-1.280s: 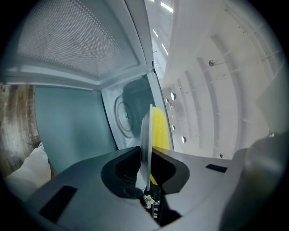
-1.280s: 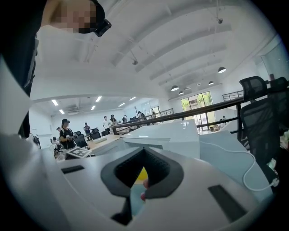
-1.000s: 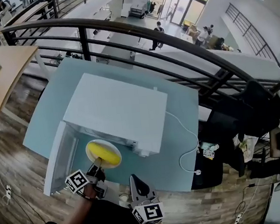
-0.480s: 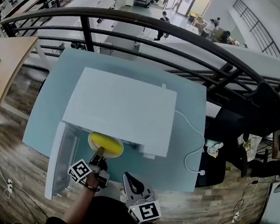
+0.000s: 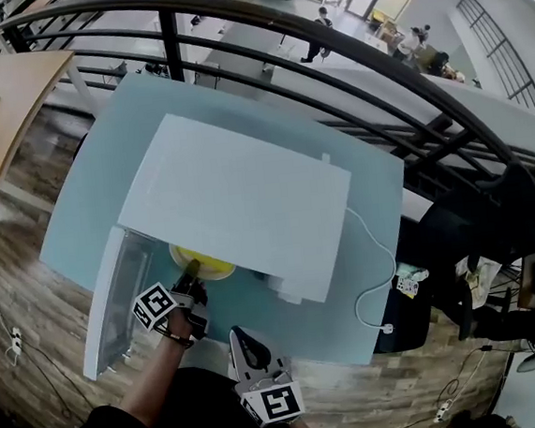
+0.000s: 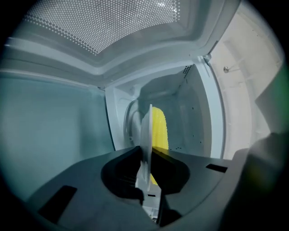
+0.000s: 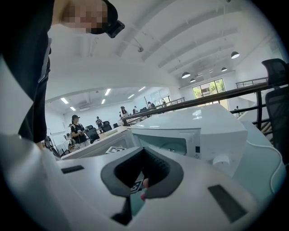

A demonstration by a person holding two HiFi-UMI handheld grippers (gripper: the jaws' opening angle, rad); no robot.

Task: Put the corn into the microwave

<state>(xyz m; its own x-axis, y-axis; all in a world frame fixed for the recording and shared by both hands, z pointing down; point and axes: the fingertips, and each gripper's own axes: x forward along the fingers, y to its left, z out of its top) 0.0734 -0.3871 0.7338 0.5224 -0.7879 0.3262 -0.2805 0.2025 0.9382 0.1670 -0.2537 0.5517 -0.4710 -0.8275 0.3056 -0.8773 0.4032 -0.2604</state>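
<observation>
Corn [image 6: 159,128] sits on a plate [image 6: 146,135] inside the open microwave [image 5: 238,202]. The left gripper [image 5: 188,289] pinches the plate's rim. The right gripper [image 5: 240,341], nearer, has its jaws pressed together, empty.

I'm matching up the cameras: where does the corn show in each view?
Head view: corn left of centre, at the microwave's open front, half hidden under its top.
Left gripper view: corn at centre, behind the edge-on plate, inside the cavity.
Right gripper view: not visible.
Shared landmark: the white microwave, seen in all three views.
</observation>
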